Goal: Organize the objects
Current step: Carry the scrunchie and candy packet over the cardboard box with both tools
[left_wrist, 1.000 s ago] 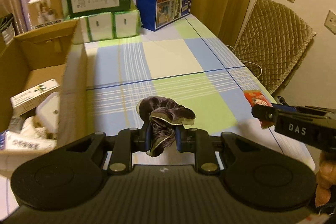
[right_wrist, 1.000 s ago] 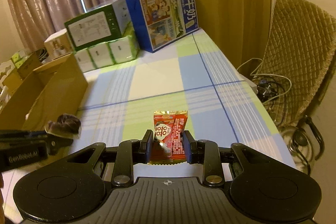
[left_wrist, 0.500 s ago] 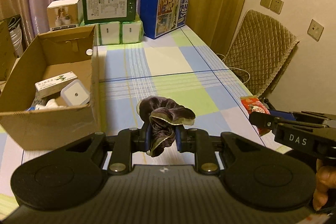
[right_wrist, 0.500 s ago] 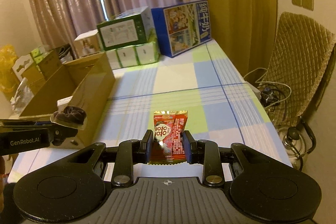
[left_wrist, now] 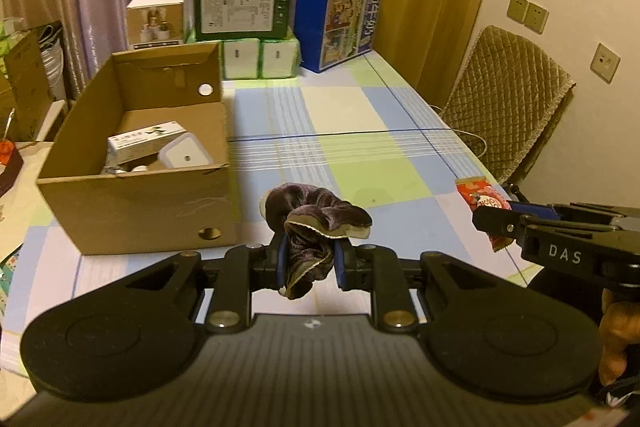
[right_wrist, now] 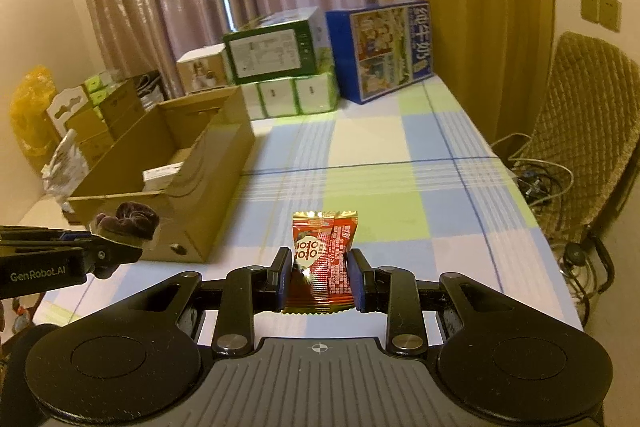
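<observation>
1. Both grippers have pulled back and risen over the last second: the open brown cardboard box (left_wrist: 136,183), earlier filling the left edge of the left wrist view, now sits whole ahead and to the left on the blue, green and white checked tablecloth (left_wrist: 360,131).
2. Left gripper (left_wrist: 308,259): jaws closed to a narrow gap on a crumpled dark purple velvet scrunchie (left_wrist: 316,223), held clear of the table, just short of the box's near wall.
3. Right gripper (right_wrist: 320,275): jaws closed on the lower half of a red and gold foil snack packet (right_wrist: 324,255), upright, also off the table.
4. Box already holds a white carton and a white square case; details beyond that unclear.
5. Handling, judged: scrunchie is soft, light and compressible, so pinch the bunched middle, since loose folds may slip. Packet is light, slick and crushable; grip across the flat body, gently, rather than at the crimped end.
</observation>
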Demonstrator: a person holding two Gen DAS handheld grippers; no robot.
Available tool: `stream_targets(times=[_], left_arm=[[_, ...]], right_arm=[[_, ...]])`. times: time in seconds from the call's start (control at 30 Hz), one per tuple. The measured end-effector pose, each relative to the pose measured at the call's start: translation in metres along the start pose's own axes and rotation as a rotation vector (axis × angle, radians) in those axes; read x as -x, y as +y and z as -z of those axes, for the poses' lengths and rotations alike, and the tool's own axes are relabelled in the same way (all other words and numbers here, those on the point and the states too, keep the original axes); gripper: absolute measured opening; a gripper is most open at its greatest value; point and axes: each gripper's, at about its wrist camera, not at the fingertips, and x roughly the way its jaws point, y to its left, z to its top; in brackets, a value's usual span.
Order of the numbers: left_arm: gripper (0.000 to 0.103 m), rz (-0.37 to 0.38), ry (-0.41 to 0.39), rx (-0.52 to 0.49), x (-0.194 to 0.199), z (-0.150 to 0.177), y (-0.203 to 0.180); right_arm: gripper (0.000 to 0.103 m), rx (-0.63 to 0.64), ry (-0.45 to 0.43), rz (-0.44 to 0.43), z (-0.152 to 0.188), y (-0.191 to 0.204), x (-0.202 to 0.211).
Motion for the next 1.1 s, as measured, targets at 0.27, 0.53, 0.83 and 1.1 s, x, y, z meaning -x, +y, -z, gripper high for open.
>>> stream_targets(times=[0.27,0.53,0.83,1.1], left_arm=[[0.018,-0.042,-0.003,0.03,0.017,0.006,0.026],[0.018,-0.086,-0.014,0.063,0.029,0.01,0.05],[0.018,-0.11,-0.022,0.091,0.039,0.013,0.068],[0.018,-0.127,-0.022,0.104,0.043,0.014,0.08]], right_arm=[[0.027,0.043,0.011,-0.049,0.0,0.025,-0.008],[0.027,0.081,0.018,-0.093,-0.001,0.051,-0.016],[0.027,0.13,0.02,-0.134,-0.005,0.078,-0.024],[0.027,0.161,0.025,-0.16,-0.008,0.097,-0.032]])
